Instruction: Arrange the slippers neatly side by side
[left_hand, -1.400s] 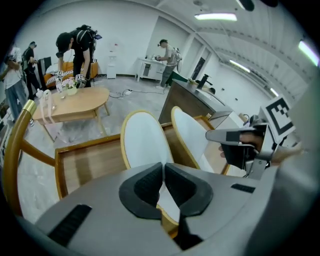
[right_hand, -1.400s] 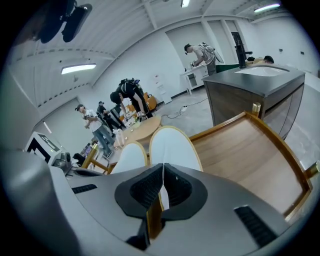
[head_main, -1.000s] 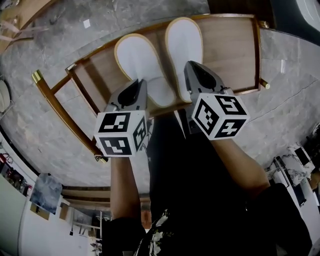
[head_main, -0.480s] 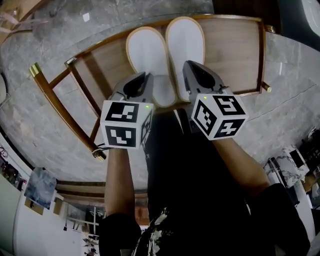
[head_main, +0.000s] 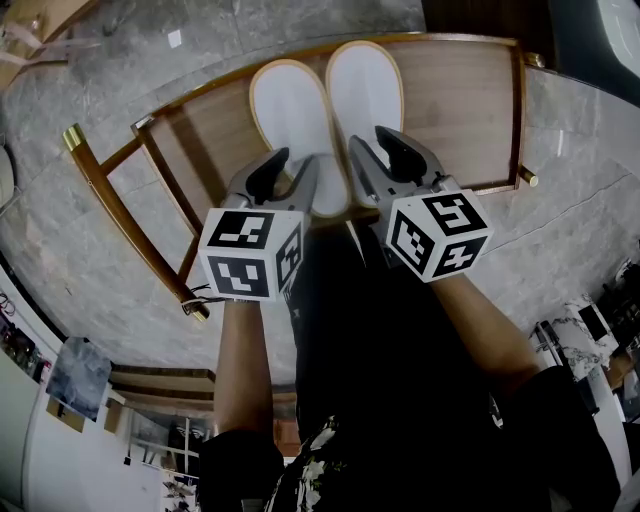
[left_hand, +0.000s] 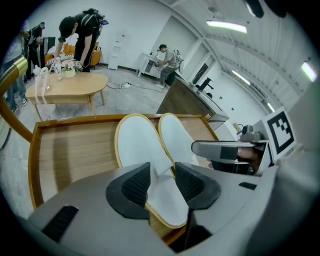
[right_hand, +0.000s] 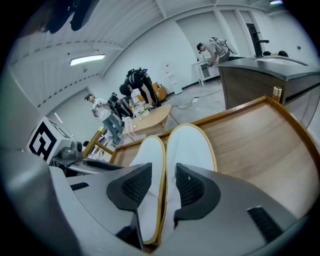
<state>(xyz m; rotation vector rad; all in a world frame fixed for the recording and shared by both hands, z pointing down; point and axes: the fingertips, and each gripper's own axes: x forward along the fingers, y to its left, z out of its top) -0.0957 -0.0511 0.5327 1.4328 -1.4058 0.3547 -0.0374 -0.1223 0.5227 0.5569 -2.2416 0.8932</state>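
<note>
Two white slippers with tan rims lie side by side, soles up, on a wooden rack (head_main: 460, 100). The left slipper (head_main: 290, 110) (left_hand: 137, 142) touches the right slipper (head_main: 365, 85) (right_hand: 190, 147) along its length. My left gripper (head_main: 292, 168) (left_hand: 161, 172) is at the left slipper's near end. Its jaws are opening, with the slipper's white end between the pads. My right gripper (head_main: 375, 150) (right_hand: 164, 182) is at the right slipper's near end. Its jaws are opening too and stand astride that slipper's inner rim, where the left slipper (right_hand: 150, 155) meets it.
The rack has a raised wooden rim and brass-tipped legs (head_main: 72, 135), and stands on a grey marble floor (head_main: 580, 200). Beyond it are a low wooden table (left_hand: 70, 85), a dark counter (left_hand: 185, 97) and several people. The person's legs are right below the grippers.
The left slipper has swung right until it lies against the right one. Both grippers, shut on the slippers' near ends before, now have their jaws apart.
</note>
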